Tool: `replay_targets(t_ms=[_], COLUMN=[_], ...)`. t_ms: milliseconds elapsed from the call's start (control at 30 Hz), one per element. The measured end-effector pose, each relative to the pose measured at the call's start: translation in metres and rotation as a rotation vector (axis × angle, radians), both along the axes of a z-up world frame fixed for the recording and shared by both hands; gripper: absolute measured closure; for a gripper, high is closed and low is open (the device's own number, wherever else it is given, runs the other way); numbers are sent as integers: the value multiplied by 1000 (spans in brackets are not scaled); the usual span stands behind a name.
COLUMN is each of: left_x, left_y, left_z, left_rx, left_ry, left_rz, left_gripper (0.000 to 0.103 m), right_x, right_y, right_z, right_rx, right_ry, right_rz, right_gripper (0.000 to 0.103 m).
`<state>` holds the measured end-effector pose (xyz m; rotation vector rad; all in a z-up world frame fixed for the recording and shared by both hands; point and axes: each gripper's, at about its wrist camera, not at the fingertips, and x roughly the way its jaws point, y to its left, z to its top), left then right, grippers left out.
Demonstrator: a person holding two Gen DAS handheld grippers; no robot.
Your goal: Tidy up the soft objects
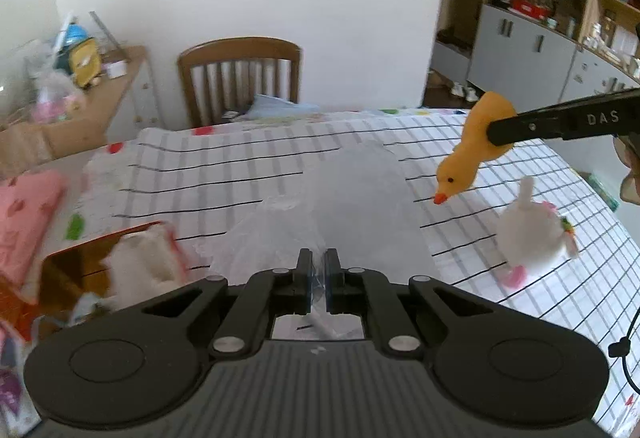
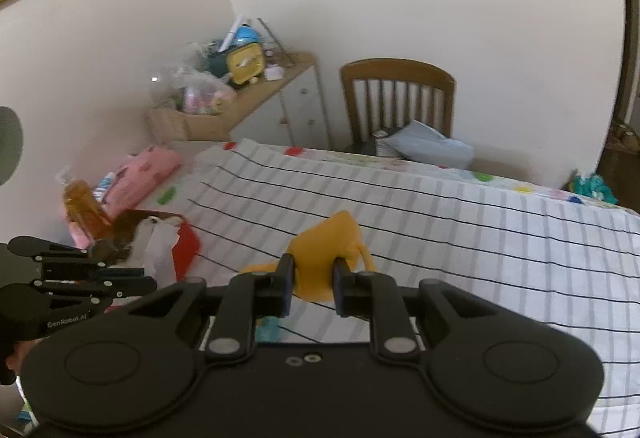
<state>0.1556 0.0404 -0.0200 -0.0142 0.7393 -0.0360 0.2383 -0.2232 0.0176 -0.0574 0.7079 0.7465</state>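
Holding a clear plastic bag [image 1: 340,206] by a pinch of its film, the left claw [image 1: 319,276] is clamped nearly together on the thin sheet, and the bag is hanging in front of it over the striped cloth of the bench [image 1: 240,166]. The right claw [image 2: 313,280] is squeezing a yellow rubber duck [image 2: 328,250]; in the left wrist view the duck is being carried above the bench, head and orange beak pointing down and to the left, close beside the bag's right edge but not yet in it.

A white plush toy [image 1: 532,234] is lying on the bench below the duck, apart from both claws. At the left edge, an open red box [image 1: 80,270] is holding another white fluffy thing [image 1: 140,262]; whether that box is the final store cannot be told.

The step in hand appears to be putting the duck into the bag. To do it well, the bag's mouth needs to be open and facing the duck; the film is too see-through and blurred here to tell where the mouth is. Keeping the left pinch firm and high would let the bag hang open. Leading with the duck's narrow head should help it slip in. The duck should be let go only once its body is well inside, since thin film could fold shut and let it roll off onto the bench.
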Motion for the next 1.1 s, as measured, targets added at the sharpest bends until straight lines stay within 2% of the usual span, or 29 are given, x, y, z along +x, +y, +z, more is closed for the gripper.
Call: replay_targets(t_ms=[167,367,567,733,867,933,1033,1100], left_x=[-18,-30,-32,-30,-27,-26,-22,-21], left_y=[47,96,129,149,159,163,165,165], left_z=[6,7,9,-1,-17,-26,-37,-40], left_rx=[-7,-36,-59,-69,-71,-72,-73,-74], left_ry=[-5,3,7,23,58,74,92,99], left_rz=[82,182,240,278,297,305,297,297], left_gripper=[97,97,97,97,97,97,97,97], right_x=[-16,-33,-46,-52,-50,-46,-31,-28], right_y=[42,100,152,186,201,201,203,202], right_z=[5,2,-4,-10,-20,-27,-43,-53], right_rx=[19,-12,-35,-56,-102,-141,-212,-251], right_ry=[22,30,46,35,33,22,67,64], right_rz=[61,177,276,318,358,337,348,347], right_gripper=[84,84,85,92,93,92,92,92])
